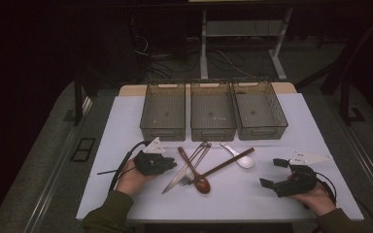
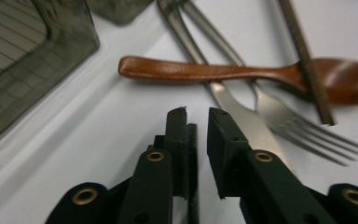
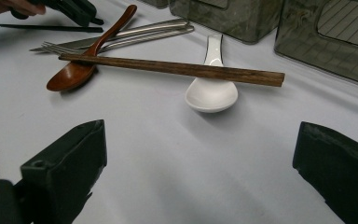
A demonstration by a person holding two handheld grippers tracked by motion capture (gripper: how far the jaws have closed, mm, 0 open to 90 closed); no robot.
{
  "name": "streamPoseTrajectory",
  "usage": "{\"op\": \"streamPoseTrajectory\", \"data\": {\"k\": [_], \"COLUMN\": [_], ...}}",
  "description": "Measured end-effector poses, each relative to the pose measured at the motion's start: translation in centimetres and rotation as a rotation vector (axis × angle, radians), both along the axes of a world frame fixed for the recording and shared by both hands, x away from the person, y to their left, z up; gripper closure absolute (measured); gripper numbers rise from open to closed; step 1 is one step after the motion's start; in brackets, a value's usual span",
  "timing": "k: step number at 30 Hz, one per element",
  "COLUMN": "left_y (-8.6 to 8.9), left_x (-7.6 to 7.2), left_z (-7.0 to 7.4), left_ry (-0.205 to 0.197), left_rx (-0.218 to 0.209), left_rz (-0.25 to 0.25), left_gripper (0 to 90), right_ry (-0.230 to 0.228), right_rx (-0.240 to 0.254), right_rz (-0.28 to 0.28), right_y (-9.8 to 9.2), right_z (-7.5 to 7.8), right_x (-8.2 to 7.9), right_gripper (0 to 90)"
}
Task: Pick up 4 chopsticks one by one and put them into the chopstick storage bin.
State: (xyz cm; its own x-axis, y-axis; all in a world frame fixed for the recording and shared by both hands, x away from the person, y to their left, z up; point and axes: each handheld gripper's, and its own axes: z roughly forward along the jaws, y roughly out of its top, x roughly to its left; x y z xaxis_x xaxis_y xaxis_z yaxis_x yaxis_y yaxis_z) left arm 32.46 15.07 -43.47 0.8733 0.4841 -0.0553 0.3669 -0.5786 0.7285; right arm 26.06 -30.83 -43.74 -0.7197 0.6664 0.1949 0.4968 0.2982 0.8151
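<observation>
White tabletop [image 1: 126, 126] carries three grey mesh bins in a row at its far side: the left bin [image 1: 163, 111], middle bin [image 1: 212, 112] and right bin [image 1: 259, 110], with nothing in any of them. In front lie one wooden spoon [image 1: 196, 174], one white spoon [image 1: 239, 157], one chopstick [image 1: 223, 165], one fork [image 1: 194, 166] and one knife [image 1: 177, 179], crossed in a heap. Just left of the heap, the left gripper [image 1: 170, 166] has its jaws nearly closed on nothing. The right gripper [image 1: 272, 173] sits well apart, jaws wide open.
</observation>
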Motion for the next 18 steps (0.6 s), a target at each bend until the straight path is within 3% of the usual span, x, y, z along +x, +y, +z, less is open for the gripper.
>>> {"op": "streamPoseTrajectory", "data": {"k": [7, 18], "left_y": [2.4, 6.3], "left_x": [-1.7, -4.7], "left_z": [1.3, 0.7], "left_ry": [-0.007, 0.017], "left_rx": [-0.064, -0.062], "left_rz": [0.039, 0.135], "left_gripper": [67.9, 66.0], "right_ry": [-0.004, -0.002], "right_rx": [0.003, 0.003], "right_rz": [0.001, 0.000], "right_y": [0.0, 0.0], "right_z": [0.0, 0.0], "right_x": [-0.1, -0.1], "right_gripper": [2.6, 2.6]}}
